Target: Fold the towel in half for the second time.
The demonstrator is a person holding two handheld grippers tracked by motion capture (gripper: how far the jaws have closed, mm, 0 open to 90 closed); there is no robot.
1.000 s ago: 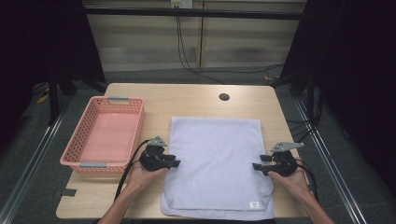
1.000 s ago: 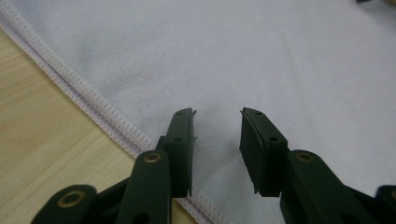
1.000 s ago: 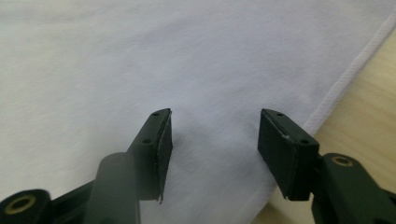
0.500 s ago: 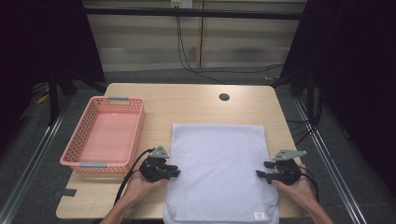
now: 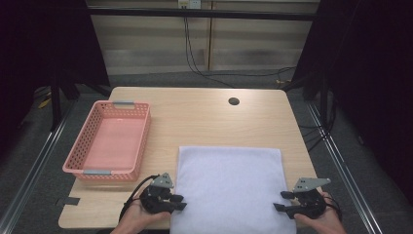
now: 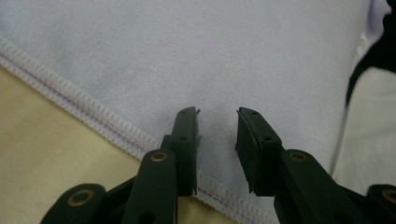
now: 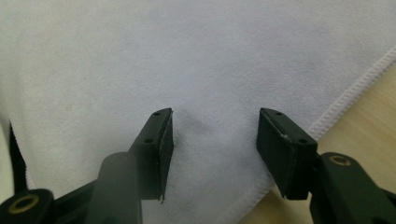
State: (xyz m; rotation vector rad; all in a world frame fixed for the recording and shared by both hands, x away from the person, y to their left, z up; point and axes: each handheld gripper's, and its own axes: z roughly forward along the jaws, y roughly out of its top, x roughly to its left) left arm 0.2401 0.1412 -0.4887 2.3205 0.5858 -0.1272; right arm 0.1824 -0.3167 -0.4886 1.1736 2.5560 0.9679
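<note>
The white towel (image 5: 229, 187) is lying flat on the table (image 5: 204, 117), spread between the two claws, its near end hanging over the table's front edge. The left claw (image 5: 179, 202) is sitting at the towel's left hem, its jaws just having been widening, parted with nothing pinched. The right claw (image 5: 281, 201) is waiting open at the right hem. Folding looks barely begun: both edges need gripping first. The pink basket (image 5: 109, 141) is standing empty, beyond the left claw.
</note>
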